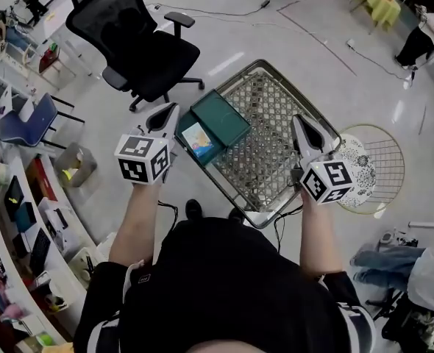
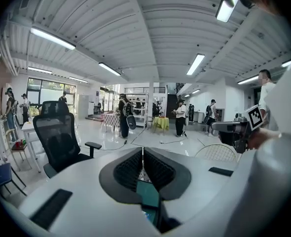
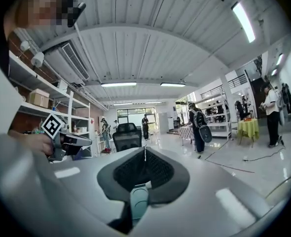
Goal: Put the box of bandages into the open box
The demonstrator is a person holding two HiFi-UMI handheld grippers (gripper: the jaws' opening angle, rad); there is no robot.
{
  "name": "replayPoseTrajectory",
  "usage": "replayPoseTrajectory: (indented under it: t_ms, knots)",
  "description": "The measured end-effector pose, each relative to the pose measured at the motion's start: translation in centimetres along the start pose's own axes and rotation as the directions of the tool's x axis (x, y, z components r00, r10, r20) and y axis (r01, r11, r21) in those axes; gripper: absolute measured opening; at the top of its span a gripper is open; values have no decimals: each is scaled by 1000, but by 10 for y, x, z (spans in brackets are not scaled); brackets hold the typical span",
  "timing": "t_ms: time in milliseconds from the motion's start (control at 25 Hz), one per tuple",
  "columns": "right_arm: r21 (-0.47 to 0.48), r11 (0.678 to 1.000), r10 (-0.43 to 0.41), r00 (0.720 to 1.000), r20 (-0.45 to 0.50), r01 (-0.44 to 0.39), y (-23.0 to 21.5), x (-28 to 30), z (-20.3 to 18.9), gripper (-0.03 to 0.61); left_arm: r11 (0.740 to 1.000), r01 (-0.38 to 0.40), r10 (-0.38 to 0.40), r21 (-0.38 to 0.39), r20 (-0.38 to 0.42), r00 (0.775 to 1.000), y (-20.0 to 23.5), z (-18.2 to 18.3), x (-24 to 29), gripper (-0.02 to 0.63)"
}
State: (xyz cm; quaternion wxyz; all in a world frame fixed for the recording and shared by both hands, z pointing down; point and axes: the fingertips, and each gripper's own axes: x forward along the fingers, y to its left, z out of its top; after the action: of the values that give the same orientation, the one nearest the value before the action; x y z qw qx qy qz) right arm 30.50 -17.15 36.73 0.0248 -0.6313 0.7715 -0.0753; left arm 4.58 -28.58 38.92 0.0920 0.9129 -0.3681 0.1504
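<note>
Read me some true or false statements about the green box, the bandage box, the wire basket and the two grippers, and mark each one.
1. The blue and white bandage box lies inside the open green box. True.
2. The right gripper holds the bandage box. False: its jaws are shut and the bandage box is not between them.
3. The green box is by the left gripper. True.
4. The wire basket is piled with boxes. False: only bare mesh shows inside it.
5. A black office chair stands on the floor beyond the left gripper. True.
</note>
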Motion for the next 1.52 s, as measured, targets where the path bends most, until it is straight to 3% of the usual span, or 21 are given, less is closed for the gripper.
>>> replayPoseTrajectory:
  t_ms: [200,400,800,1160,1520]
  knots:
    - [21,998,-60,995,78,59,-12,-12,27,10,999,46,-47,29,56,997,-6,21,-19,15]
    - [18,997,-80,989,126,79,-7,-14,47,9,997,71,-71,6,90,993,4,34,-16,15]
    - [-3,998,-68,975,211,70,-6,4,94,8,990,39,-60,137,149,987,20,97,0,15]
    - [58,998,-37,971,236,24,11,6,88,8,998,-6,-2,59,137,991,30,72,-10,15]
    - [62,998,-32,979,201,19,19,8,73,7,999,-27,23,41,101,995,44,51,-22,15]
